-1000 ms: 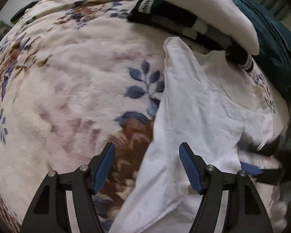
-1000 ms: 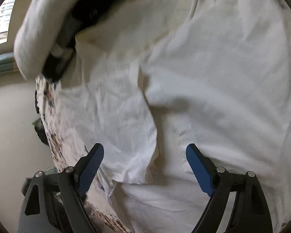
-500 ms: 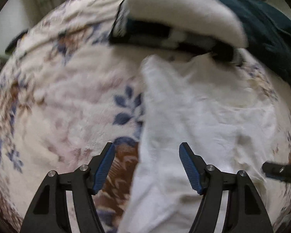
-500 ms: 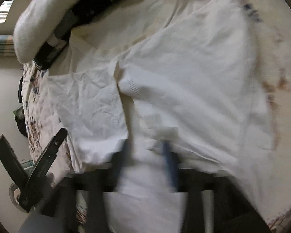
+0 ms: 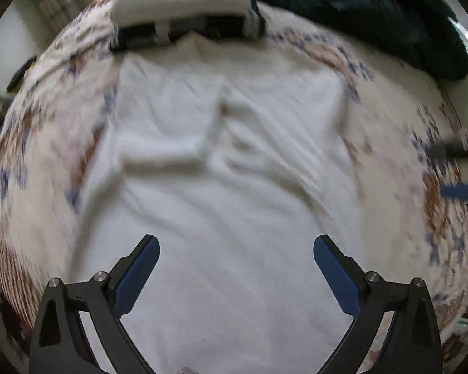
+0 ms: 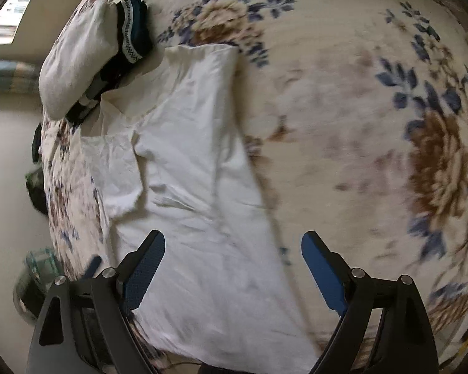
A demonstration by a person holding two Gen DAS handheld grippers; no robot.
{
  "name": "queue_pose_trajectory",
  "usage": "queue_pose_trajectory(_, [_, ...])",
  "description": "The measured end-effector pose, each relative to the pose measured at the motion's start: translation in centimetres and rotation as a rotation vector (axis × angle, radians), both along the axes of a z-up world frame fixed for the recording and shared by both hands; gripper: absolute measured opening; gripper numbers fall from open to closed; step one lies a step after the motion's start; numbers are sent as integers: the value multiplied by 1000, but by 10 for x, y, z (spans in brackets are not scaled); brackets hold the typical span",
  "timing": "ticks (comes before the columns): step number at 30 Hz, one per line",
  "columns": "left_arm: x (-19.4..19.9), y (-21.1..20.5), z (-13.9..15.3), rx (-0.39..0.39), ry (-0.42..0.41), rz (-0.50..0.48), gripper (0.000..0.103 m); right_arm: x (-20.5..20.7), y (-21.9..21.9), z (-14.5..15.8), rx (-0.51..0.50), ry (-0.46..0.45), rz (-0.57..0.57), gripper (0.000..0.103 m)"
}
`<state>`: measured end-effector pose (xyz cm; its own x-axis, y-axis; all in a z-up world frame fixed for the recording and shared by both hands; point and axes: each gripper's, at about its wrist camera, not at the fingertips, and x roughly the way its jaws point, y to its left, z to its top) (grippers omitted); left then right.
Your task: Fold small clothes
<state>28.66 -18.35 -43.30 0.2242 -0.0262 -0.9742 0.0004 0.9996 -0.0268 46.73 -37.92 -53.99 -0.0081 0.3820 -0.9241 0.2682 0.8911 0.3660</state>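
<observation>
Left wrist view: white shirt (image 5: pixel 234 187) fills mid-frame on the floral bed (image 5: pixel 390 162), both tongs (image 5: pixel 236 268) (image 6: pixel 233 265) spread, empty. Loose sleeve (image 6: pixel 115 171) at centre-left could bunch up when folding.

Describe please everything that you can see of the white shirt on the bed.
The white shirt looks like thin, creased cotton. It lies flat on the floral blanket as a long strip, both sides seemingly folded inward, one short sleeve lying on its left side in the right wrist view. Its collar end touches a folded white and dark garment. Both grippers hover open above it, the left gripper over its lower part, neither holding it.
</observation>
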Motion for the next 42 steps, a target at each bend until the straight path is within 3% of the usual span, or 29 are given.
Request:
queue_pose_trajectory(6, [-83,-98,-22,-13,149,48,101,4,-57,-9,-10,9,144,91])
queue_pose_trajectory(10, [-125,-148,-61,47,221,6,101,13,-87,-28,1,25,174,91])
queue_pose_trajectory(14, [-154,-160,-98,52,268,33,100,37,-98,-58,69,26,159,91])
queue_pose_trajectory(16, [-161,-157,-102,34,239,61,94,52,-92,-66,100,7,154,91])
queue_pose_trajectory(18, [-164,-152,-98,45,184,76,74,76,-78,-76,167,-26,151,91])
queue_pose_trajectory(20, [-165,-147,-92,61,139,73,13,96,-60,-85,215,-54,158,91])
queue_pose_trajectory(21, [-165,-143,-90,64,129,75,5,106,-51,-89,231,-66,163,91])
queue_pose_trajectory(23, [-165,-132,-87,34,108,95,3,130,-29,-102,249,-81,173,89])
queue_pose_trajectory(26, [-171,-120,-81,32,81,111,2,158,-1,-126,250,-63,171,75])
queue_pose_trajectory(29, [-173,-106,-75,40,52,118,2,172,16,-137,235,-72,149,38])
queue_pose_trajectory(30, [-174,-104,-72,36,45,124,2,174,19,-137,233,-73,136,11])
queue_pose_trajectory(35, [-178,-70,-51,-18,7,203,1,177,37,-107,210,-112,142,7])
queue_pose_trajectory(42, [-195,-13,9,-40,-66,315,1,191,73,-46,128,-124,196,6])
